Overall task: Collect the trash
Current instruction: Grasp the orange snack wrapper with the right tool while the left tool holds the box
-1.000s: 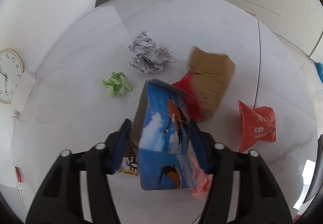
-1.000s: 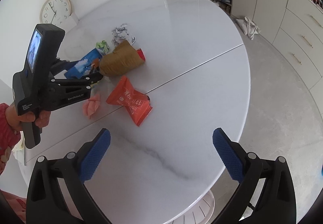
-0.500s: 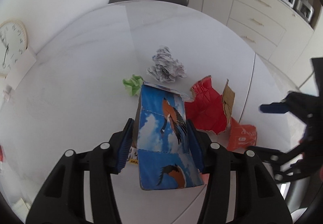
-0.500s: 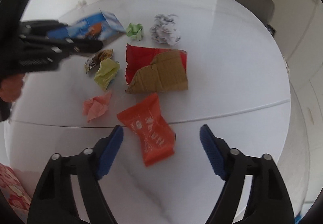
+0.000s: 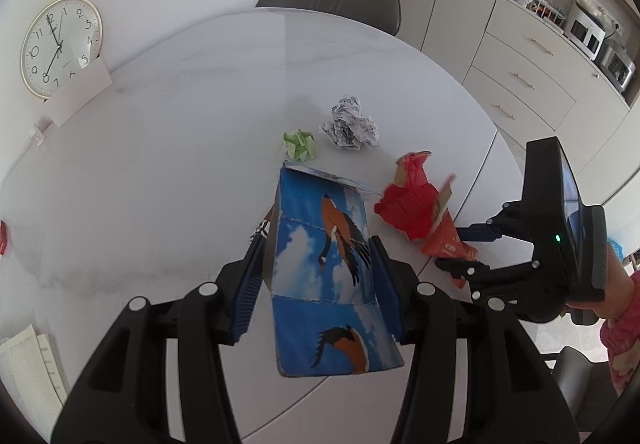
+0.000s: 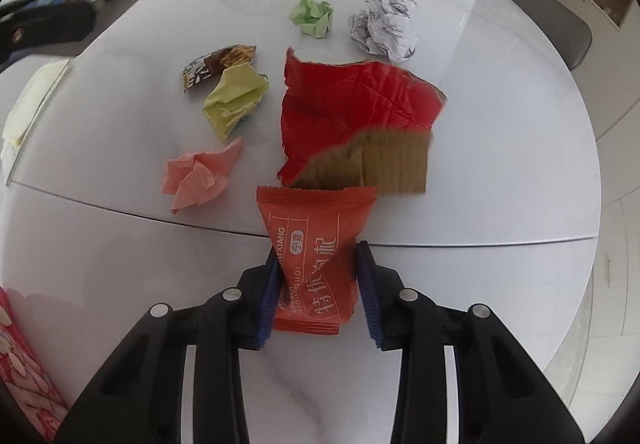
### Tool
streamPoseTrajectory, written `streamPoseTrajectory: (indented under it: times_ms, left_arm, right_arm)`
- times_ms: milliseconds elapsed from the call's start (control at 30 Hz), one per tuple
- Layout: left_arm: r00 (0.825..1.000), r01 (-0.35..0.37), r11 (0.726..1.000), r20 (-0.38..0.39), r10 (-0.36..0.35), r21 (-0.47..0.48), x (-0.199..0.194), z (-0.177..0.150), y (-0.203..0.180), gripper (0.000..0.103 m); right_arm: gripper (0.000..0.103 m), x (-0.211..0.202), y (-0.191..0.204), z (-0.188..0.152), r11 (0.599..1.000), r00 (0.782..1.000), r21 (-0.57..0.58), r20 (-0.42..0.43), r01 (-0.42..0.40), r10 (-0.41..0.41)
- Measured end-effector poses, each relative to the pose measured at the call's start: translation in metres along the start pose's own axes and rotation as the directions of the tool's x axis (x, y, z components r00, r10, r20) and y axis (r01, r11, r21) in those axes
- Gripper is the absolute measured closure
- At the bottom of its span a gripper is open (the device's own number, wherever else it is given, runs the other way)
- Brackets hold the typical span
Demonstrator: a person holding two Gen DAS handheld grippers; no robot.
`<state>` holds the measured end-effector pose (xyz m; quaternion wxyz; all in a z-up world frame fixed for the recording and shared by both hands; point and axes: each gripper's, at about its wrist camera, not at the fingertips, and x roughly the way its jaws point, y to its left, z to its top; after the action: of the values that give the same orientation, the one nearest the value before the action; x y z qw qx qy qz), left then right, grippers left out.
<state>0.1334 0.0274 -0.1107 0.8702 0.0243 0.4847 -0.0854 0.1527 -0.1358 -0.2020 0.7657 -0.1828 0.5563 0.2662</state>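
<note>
My left claw (image 5: 318,284) clamps the blue bird-print carton (image 5: 328,276), lifted clear of the bench (image 5: 160,172). My right claw (image 6: 318,284) is closing around the orange snack wrapper (image 6: 316,248), which lies across the bench seam; left pad touching, right pad just beside. Just beyond the wrapper: torn red cardboard (image 6: 352,116). Left of that cardboard: pink (image 6: 198,180) and yellow wads (image 6: 234,100). Past it: green wad (image 6: 314,18), white crumpled paper (image 6: 384,28). Bare bench right of the cardboard, out to the rim.
</note>
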Motion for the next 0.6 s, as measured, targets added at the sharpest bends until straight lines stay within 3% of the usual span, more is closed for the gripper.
streamPoseTrajectory:
  times_ms: [300, 600]
  left_arm:
    - [1.0, 0.019, 1.0, 0.02, -0.019, -0.005, -0.039, -0.018, -0.005, 0.053]
    - [0.991, 0.135, 0.988, 0.014, -0.136, 0.071, -0.084, -0.056, -0.058, 0.053]
  right_arm:
    - [0.069, -0.051, -0.014, -0.024, 0.97, 0.993, 0.228, 0.102, -0.083, 0.061]
    - [0.069, -0.13, 0.013, -0.108, 0.902, 0.977, 0.418, 0.212, -0.111, 0.022]
